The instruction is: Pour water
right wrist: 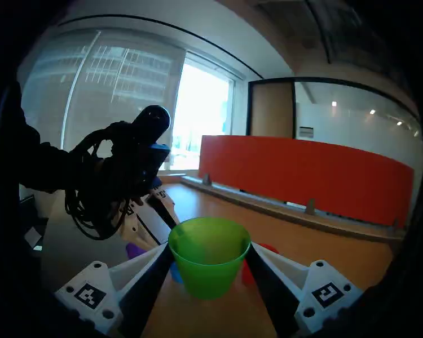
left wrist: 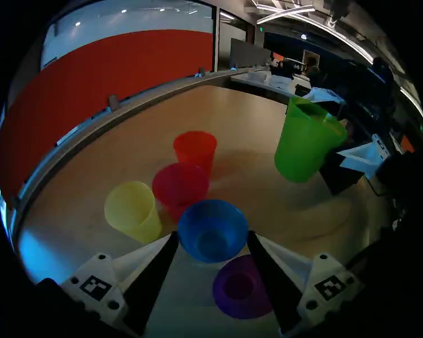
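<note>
Plainly, the left gripper [left wrist: 212, 235] has its two fingers [left wrist: 155, 270] pressed against opposite sides of a blue cup [left wrist: 212, 231], clamping it at the rim with its mouth facing the camera. Everything else is placed from that blue cup. A purple cup [left wrist: 241, 288] lies just below it in the left gripper view, between the same two fingers but farther down, on the wooden table [left wrist: 239, 112]. A red cup [left wrist: 180, 185] stands just beyond the blue cup and overlaps its upper left edge. An orange cup [left wrist: 195, 147] stands directly behind the red one. A yellow cup [left wrist: 131, 211] sits beside the blue cup on its left, close to the red one. Up and to the right of the blue cup, well apart from it, a green cup [left wrist: 307, 141] hangs above the table, leaning, with its open mouth uppermost.

The right gripper [right wrist: 210, 250] holds that green cup, both of its fingers squeezing the sides just under the rim. I cannot tell whether there is water in it. In the right gripper view a sliver of the blue cup peeks out at the green cup's lower left. Farther off on that side is a person's dark-sleeved hand [right wrist: 118, 169] with looped black cable [right wrist: 84, 217]. An orange partition [left wrist: 115, 73] runs along the table's far edge.
</note>
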`<state>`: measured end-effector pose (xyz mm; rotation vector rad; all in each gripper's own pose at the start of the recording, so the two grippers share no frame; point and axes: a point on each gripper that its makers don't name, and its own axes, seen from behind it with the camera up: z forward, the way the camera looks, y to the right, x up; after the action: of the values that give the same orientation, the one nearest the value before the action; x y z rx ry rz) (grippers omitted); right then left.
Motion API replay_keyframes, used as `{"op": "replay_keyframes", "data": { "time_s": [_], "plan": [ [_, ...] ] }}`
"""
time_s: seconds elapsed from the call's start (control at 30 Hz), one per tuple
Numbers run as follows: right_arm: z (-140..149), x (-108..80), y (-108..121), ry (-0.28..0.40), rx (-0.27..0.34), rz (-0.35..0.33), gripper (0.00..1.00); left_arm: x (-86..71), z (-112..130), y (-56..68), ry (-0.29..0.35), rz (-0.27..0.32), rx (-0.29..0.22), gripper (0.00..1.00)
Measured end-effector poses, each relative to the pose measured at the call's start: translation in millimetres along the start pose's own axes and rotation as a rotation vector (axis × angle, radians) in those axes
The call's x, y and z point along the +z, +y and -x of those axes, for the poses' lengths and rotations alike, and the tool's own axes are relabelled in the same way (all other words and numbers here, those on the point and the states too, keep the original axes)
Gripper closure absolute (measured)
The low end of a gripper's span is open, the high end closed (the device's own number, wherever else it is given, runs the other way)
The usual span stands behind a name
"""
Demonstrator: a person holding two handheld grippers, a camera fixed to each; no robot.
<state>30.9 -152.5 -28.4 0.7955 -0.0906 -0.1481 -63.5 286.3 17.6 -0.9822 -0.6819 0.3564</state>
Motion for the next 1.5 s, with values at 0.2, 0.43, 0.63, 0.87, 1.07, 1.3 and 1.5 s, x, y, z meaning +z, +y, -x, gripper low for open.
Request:
{"op": "replay_keyframes", "data": {
  "time_s": [0.2,0.43,0.63,0.87,1.07,1.3,1.5],
  "plan": [
    [1,1.2,0,-0.002,-0.001,-0.001,0.09,5.4,2,-0.1,-0.012,0.002,0.007,0.1],
    [4,1.6,0,-0.006,-0.002,0.001,0.09,13.4,2,-0.4,-0.012,0.007,0.005,0.1],
    [6,1.3,2,-0.008,0.0,0.003,0.09,17.1,2,-0.2,-0.017,0.012,0.006,0.1],
    [7,0.8,3,-0.009,0.002,0.005,0.09,19.1,2,-0.4,-0.021,0.012,0.013,0.1],
    [8,1.0,3,-0.01,0.001,0.006,0.09,18.4,1,-0.9,-0.014,0.005,0.035,0.1],
    [6,-0.1,3,-0.008,0.001,0.01,0.09,16.9,-1,-3.0,-0.009,-0.006,0.044,0.12],
    [6,-0.6,4,-0.006,0.003,0.014,0.09,13.5,-4,-8.3,0.008,-0.026,0.045,0.12]
  ]
}}
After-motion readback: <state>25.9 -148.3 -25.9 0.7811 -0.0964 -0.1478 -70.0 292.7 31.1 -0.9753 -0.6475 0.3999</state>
